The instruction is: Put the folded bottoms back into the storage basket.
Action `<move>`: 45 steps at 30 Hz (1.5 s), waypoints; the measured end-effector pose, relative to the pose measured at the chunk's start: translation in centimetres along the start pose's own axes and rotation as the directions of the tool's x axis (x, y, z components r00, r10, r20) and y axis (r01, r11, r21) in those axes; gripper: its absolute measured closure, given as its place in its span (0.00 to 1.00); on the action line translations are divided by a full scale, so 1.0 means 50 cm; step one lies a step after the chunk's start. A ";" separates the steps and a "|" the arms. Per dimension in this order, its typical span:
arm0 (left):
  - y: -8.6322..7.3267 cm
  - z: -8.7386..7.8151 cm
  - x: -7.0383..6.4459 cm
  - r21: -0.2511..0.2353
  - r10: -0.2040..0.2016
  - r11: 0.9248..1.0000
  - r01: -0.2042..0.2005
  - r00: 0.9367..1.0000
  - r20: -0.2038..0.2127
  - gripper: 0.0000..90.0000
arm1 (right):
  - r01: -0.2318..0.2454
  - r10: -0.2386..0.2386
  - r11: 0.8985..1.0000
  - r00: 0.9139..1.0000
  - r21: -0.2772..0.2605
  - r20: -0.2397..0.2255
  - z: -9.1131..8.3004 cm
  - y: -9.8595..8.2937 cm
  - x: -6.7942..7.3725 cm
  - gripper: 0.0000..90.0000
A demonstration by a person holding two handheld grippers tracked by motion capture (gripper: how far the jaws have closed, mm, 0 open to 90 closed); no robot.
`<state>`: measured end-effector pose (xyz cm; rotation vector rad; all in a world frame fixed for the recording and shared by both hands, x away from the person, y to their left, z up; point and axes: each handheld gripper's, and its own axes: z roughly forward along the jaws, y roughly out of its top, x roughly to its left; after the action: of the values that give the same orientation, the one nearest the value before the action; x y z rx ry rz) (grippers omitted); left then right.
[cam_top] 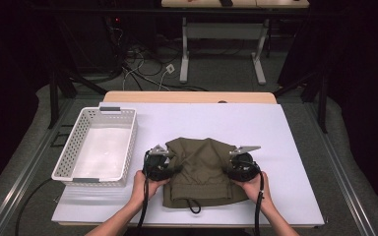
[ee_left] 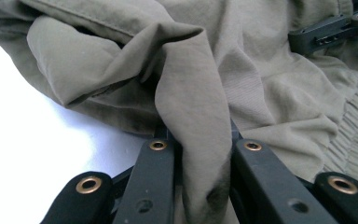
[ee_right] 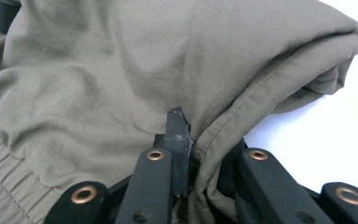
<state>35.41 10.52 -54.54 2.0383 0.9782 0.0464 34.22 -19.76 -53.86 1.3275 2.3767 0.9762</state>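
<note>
From the high view, the olive trousers (cam_top: 200, 169) lie folded near the front edge of the worktop (cam_top: 275, 137), with the left claw (cam_top: 158, 164) at one side fold and the right claw (cam_top: 240, 166) at the other. This looks like mid-fold; the next move calls for lifting both sides evenly (the white basket (cam_top: 98, 145) waits by the left edge). The worktop is white, and the room behind is dark, with cables on the floor.

In the left gripper view, the left claw (ee_left: 200, 154) is clamped on a ridge of cloth.

In the right gripper view, the right claw (ee_right: 200, 154) pinches a seamed edge.
</note>
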 end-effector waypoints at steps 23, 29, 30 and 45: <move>0.016 -0.061 -0.008 -0.036 0.057 0.998 -0.056 0.998 0.004 0.91 | 0.030 -0.032 0.997 0.999 -0.077 -0.031 -0.033 0.017 0.025 0.89; 0.024 -0.077 -0.010 -0.054 0.057 0.997 -0.056 0.998 0.008 0.91 | 0.027 -0.031 0.994 0.999 -0.103 -0.041 -0.040 0.024 0.030 0.90; 0.026 -0.080 -0.010 -0.055 0.057 0.997 -0.057 0.998 0.006 0.91 | 0.023 -0.028 0.995 0.999 -0.102 -0.046 -0.042 0.026 0.030 0.90; 0.048 -0.126 -0.012 -0.085 0.078 0.993 -0.080 0.997 -0.024 0.92 | 0.034 -0.043 0.988 0.997 -0.148 -0.060 -0.058 0.059 0.046 0.90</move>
<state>34.19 13.62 -48.63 2.0005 0.8927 0.1501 33.44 -18.07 -49.51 1.2098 2.3152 1.1740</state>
